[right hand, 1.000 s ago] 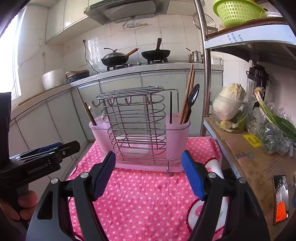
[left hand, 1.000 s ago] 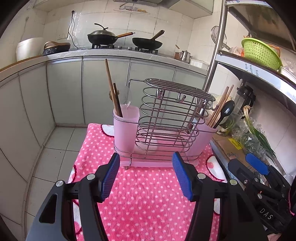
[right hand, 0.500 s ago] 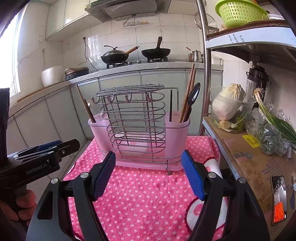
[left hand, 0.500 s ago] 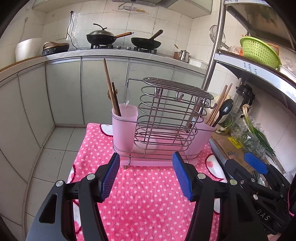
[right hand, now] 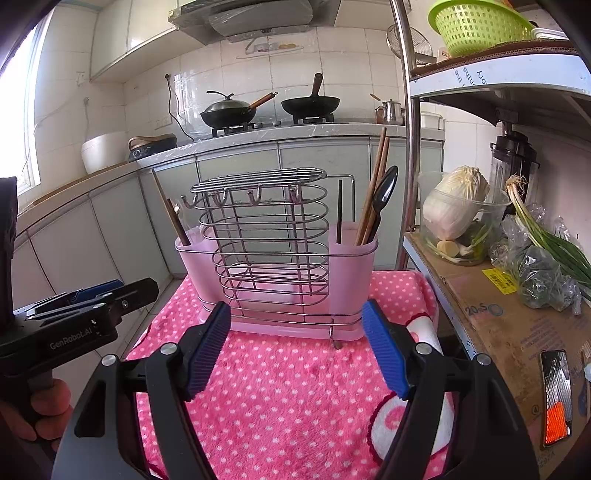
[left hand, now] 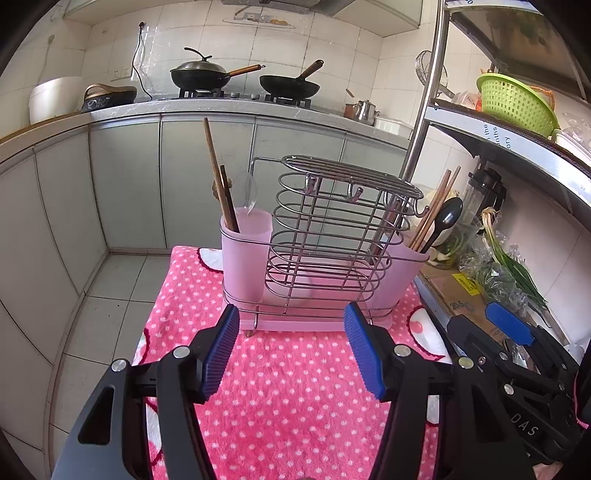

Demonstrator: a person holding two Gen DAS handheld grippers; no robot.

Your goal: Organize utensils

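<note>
A pink utensil holder [left hand: 243, 254] with a wire rack [left hand: 332, 229] in its middle stands on a pink dotted cloth [left hand: 295, 387]. Its left cup holds wooden chopsticks [left hand: 218, 184] and a clear spoon [left hand: 249, 192]. Its right cup holds chopsticks [left hand: 434, 206] and a black spoon [left hand: 445, 218]. My left gripper [left hand: 290, 350] is open and empty, just in front of the holder. My right gripper [right hand: 295, 347] is open and empty, also in front of the holder [right hand: 351, 266]. The right view shows the black spoon [right hand: 384, 195] and chopsticks [right hand: 375, 184].
A metal shelf post [right hand: 410, 129] stands right of the holder. Cardboard [right hand: 498, 321] on the lower shelf carries a cabbage bowl [right hand: 454, 218] and bagged greens [right hand: 543, 266]. A green basket [right hand: 476, 22] sits on the upper shelf. Woks [left hand: 207, 74] sit on the far counter.
Both grippers have pulled back and risen slightly from the holder. Jaws stay open and empty.
</note>
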